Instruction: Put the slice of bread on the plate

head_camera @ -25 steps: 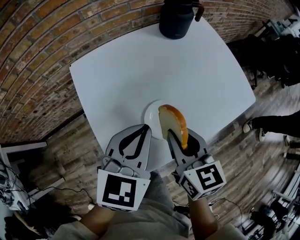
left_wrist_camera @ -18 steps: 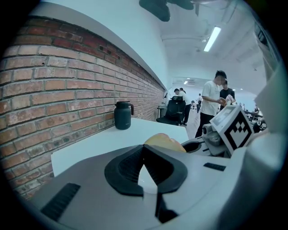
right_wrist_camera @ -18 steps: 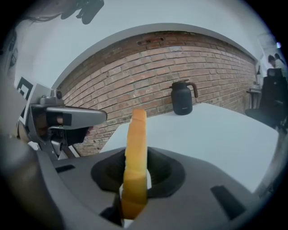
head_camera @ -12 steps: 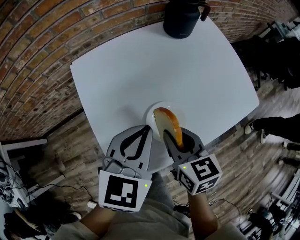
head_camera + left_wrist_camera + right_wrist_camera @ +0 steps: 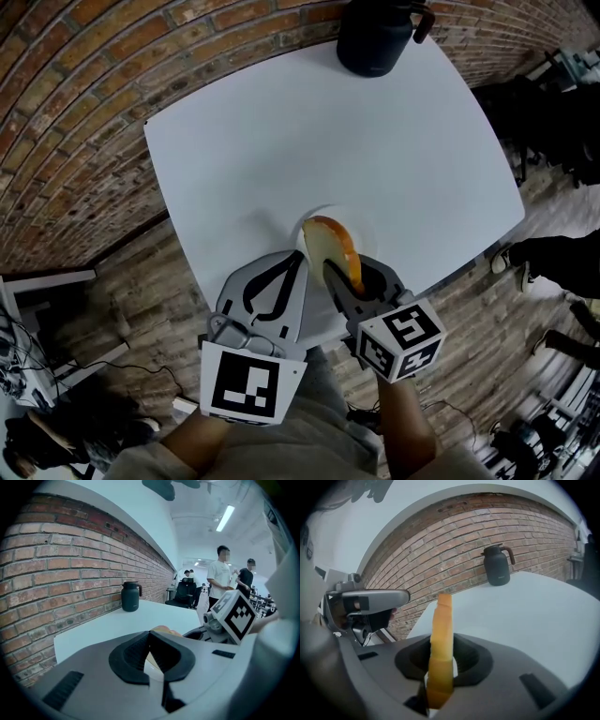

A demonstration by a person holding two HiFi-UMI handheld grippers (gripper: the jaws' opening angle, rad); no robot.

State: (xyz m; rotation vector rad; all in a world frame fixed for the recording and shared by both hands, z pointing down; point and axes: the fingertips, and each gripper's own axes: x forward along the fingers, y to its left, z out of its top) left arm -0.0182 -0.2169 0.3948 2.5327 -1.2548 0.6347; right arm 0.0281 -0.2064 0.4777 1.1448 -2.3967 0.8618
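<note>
- White, round-cornered table (image 5: pixel 281 141) stands against a brick wall (image 5: pixel 75 103), with a plank floor (image 5: pixel 122 309) below its near edge.
- A dark jug (image 5: pixel 375 37) with a handle sits at the table's far edge, well apart from everything else.
- A white plate (image 5: pixel 361 225) lies near the table's near edge, just in front of both grippers.
- The right gripper (image 5: pixel 345 274) is clenched on the slice of bread (image 5: pixel 336 246). Its jaws press the two flat faces, low on the slice.
- The slice stands on edge over the plate, with its brown crust arching along the top and right and its pale crumb facing left.
- Its lower edge seems to be at the plate's surface, though the jaws hide that spot, so contact is uncertain.
- The left gripper (image 5: pixel 298 255) rests just beside the right one at the plate's left rim. Its jaws are closed tip to tip with nothing held.
- In the left gripper view, the right gripper's marker cube (image 5: pixel 236 613) shows close at the right, and several people (image 5: pixel 220 573) stand far back in the room.
</note>
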